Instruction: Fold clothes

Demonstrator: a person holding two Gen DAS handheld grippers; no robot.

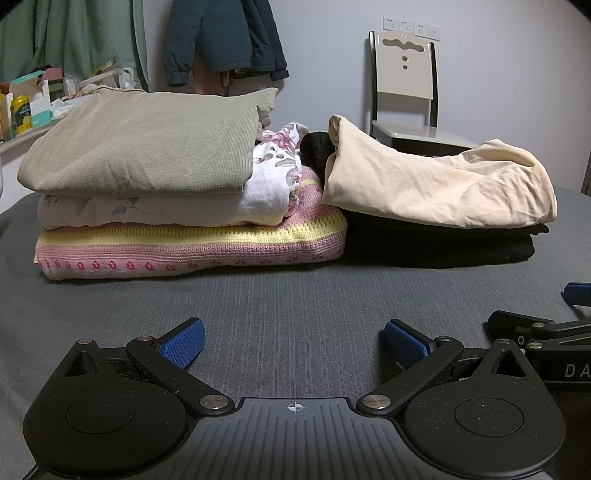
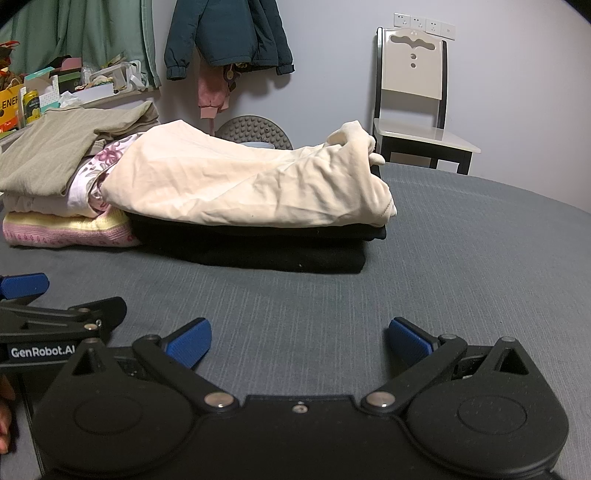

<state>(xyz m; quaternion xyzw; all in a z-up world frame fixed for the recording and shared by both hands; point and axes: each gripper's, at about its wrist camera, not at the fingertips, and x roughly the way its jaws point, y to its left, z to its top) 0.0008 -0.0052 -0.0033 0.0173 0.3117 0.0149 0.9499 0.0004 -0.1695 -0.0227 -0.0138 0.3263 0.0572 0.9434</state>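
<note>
Two stacks of folded clothes lie on the grey bed (image 1: 288,295). The left stack has an olive top (image 1: 144,147) over a floral garment (image 1: 273,170) and a pink and yellow knit (image 1: 184,247). The right stack is a cream garment (image 1: 436,181) (image 2: 243,184), loosely folded, on black clothes (image 1: 439,243) (image 2: 251,247). My left gripper (image 1: 293,345) rests open, low over the bedcover in front of the stacks, holding nothing. My right gripper (image 2: 299,341) is open too, just to its right, empty. Each gripper shows at the edge of the other's view.
A white chair (image 1: 406,96) (image 2: 417,107) stands by the wall behind the bed. A dark jacket (image 2: 229,33) hangs on the wall beside green curtains (image 1: 74,33). A cluttered shelf with boxes and a yellow can (image 1: 20,110) is at far left. Grey bedcover (image 2: 461,240) spreads right.
</note>
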